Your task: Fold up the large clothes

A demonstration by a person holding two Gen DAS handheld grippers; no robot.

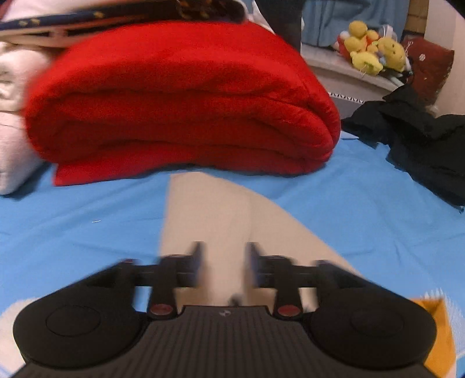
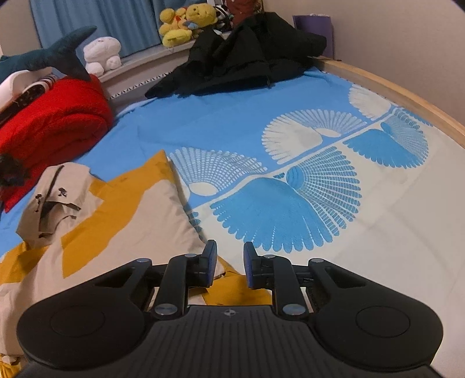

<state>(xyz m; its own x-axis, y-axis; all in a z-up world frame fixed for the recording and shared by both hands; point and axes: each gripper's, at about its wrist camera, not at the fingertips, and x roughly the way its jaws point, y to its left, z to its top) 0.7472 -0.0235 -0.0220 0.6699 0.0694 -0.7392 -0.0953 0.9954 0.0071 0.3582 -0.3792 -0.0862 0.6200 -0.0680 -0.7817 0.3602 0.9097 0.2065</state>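
Note:
A large beige and mustard garment [image 2: 139,209] lies spread on the blue patterned bed sheet [image 2: 232,122], with its crumpled collar part [image 2: 55,197] at the left. My right gripper [image 2: 230,250] hovers over the garment's near right edge, its jaws a narrow gap apart, and no cloth is pinched between the pads. In the left wrist view a beige panel of the garment [image 1: 209,209] runs forward under my left gripper [image 1: 223,250]. That gripper is blurred and open above the cloth, with nothing between its fingers.
A folded red blanket [image 1: 180,101] [image 2: 52,116] sits at the head of the bed beside white bedding [image 1: 11,145]. A black jacket [image 1: 421,139] [image 2: 250,55] lies heaped at the far corner. Plush toys [image 2: 186,23] line the window ledge. A wooden bed rail [image 2: 407,90] bounds the right side.

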